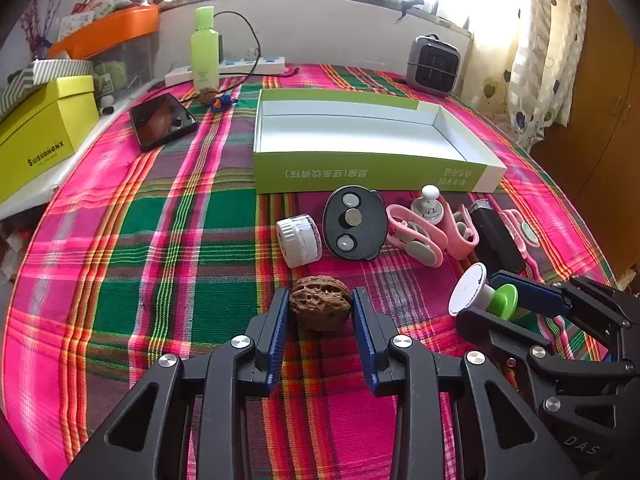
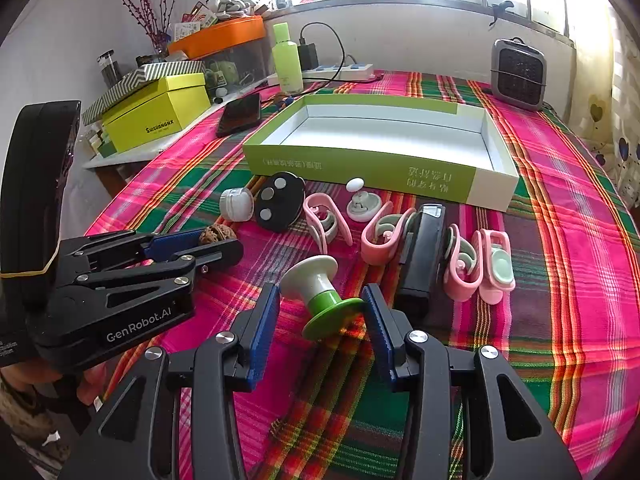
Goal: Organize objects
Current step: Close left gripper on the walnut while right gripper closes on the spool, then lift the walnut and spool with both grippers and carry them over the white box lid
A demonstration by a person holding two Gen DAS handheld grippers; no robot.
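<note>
Left wrist view shows my left gripper (image 1: 320, 304) low over the plaid tablecloth (image 1: 168, 240), its blue pads (image 1: 280, 320) pressed against both sides of a brown walnut (image 1: 321, 307) that rests on the cloth near the front edge; right wrist view shows my right gripper (image 2: 320, 312) beside it, jaws part-way apart around a white-and-green spool (image 2: 320, 296) lying tilted on the cloth; the right pad meets the green flange, but on the left side I cannot tell whether the pad touches the spool, so I cannot tell whether I am pinching it; behind both grippers a row of small things lies across the middle of the cloth: a white jar (image 1: 298, 240) on its side, a black oval disc (image 1: 354, 222) with three round inserts, several pink clips (image 1: 414, 236), a white-knobbed grey piece (image 1: 429, 205) and a black rectangular case (image 1: 496, 236); just beyond that row sits the open green-and-white box (image 1: 376, 140), its near wall facing me; farther back toward the far left corner lie a dark phone (image 1: 162, 120) and a green bottle (image 1: 205, 50), and a small grey heater (image 1: 433, 65) stands at the far right corner; a person's hand (image 2: 86, 380) holds the left gripper's handle at the left edge of the right wrist view.
</note>
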